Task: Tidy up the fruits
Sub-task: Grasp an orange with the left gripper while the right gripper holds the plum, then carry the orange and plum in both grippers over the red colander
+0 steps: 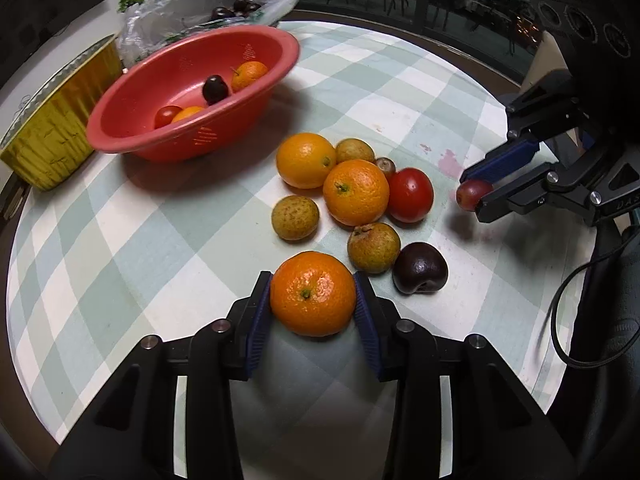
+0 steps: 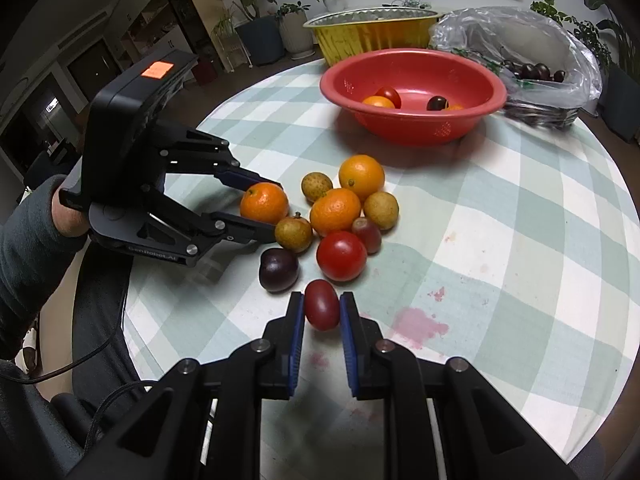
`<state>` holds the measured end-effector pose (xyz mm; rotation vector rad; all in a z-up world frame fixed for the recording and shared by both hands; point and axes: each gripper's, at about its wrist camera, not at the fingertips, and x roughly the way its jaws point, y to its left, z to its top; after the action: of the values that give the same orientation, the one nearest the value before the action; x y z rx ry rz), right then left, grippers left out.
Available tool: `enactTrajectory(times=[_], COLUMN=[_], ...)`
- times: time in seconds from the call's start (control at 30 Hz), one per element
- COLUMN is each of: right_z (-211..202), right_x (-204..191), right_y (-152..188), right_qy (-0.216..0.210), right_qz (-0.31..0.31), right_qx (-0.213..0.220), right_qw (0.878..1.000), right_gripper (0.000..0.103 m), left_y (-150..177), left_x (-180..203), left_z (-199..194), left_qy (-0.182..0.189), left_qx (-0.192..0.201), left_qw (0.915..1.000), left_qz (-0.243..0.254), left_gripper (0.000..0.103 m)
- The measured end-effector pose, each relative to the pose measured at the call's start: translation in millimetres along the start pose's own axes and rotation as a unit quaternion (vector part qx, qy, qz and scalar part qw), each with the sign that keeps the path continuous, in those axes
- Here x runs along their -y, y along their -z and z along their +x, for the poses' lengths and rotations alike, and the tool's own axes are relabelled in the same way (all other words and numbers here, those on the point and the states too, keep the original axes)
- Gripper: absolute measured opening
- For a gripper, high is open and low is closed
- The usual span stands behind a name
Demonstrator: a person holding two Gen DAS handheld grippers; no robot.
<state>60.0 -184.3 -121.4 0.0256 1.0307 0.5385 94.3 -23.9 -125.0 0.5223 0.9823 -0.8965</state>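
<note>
My left gripper [image 1: 312, 278] is shut on a mandarin [image 1: 313, 294], its blue pads [image 1: 262, 304] pressed on both sides; in the right wrist view the left gripper [image 2: 273, 210] holds that mandarin [image 2: 264, 203] low over the cloth. A small oval red fruit [image 2: 322, 310] sits between the pads of my right gripper [image 2: 321, 300], which is shut on it just above the table; the left wrist view shows the right gripper [image 1: 474, 196] at the right. Loose fruit lies between them: two oranges [image 1: 356, 192], a tomato [image 1: 411, 195], a dark plum [image 1: 420, 268], several brownish longans [image 1: 295, 217].
A red bowl [image 1: 168, 148] at the back left holds two mandarins, a tomato and a dark cherry. A yellow foil tray [image 1: 52, 132] stands beside it, and a plastic bag [image 1: 208, 0] of dark cherries behind it. Pink stains [image 2: 420, 322] mark the checked cloth. The round table's edge is near.
</note>
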Motion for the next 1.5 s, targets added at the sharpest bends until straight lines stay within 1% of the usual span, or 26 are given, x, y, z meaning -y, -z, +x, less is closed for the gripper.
enactTrajectory(times=[0.3,0.5,0.63,0.73,0.87,0.97,1.07,1.17,1.3,1.4,1.5], right_z=[0.1,-7.1,-19.5,-31.3,-50.2,-58.2,-61.8,-60.2,-47.0,-25.6,-1.7], right_x=[3.4,14.5,32.8,49.0,71.1,81.5,87.9,89.9,89.3,87.5,89.7], right_y=[0.7,-2.7,-11.3,-21.8,-42.9,-61.8,-88.2,-117.5,-156.9,-183.2,-198.7], right_qy=[-0.002,0.003,0.018,0.036,0.062,0.074,0.082,0.08,0.076,0.073,0.077], right_qz=[0.01,0.023,0.041,0.054,0.065,0.062,0.052,0.042,0.027,0.019,0.017], right_qx=[0.002,0.012,0.026,0.039,0.062,0.076,0.087,0.095,0.097,0.088,0.069], right_qw=[1.0,1.0,0.999,0.997,0.994,0.992,0.991,0.991,0.992,0.993,0.995], right_gripper=[0.019,0.019,0.019,0.019,0.019,0.019,0.019,0.019,0.019,0.019,0.019], left_y=[7.4,10.7,1.1,-11.7,-32.9,-53.0,-77.4,-103.9,-131.6,-139.9,-143.3], left_x=[0.4,-6.7,-21.9,-35.3,-50.4,-65.1,-82.1,-99.2,-119.3,-129.9,-134.9], left_z=[-22.9,-38.6,-52.9,-63.6,-72.5,-76.2,-77.1,-68.2,-40.9,-15.8,13.7], left_qy=[-0.012,-0.019,-0.033,-0.043,-0.061,-0.077,-0.089,-0.094,-0.107,-0.112,-0.115], left_qx=[0.026,0.051,0.074,0.094,0.111,0.121,0.128,0.128,0.109,0.087,0.065], left_qw=[0.9989,0.995,0.9908,0.9869,0.9831,0.9806,0.9777,0.9763,0.9757,0.9768,0.9785], left_qz=[-0.038,-0.083,-0.109,-0.124,-0.132,-0.134,-0.141,-0.147,-0.157,-0.16,-0.158], left_gripper=[0.037,0.037,0.037,0.037,0.037,0.037,0.037,0.037,0.037,0.037,0.037])
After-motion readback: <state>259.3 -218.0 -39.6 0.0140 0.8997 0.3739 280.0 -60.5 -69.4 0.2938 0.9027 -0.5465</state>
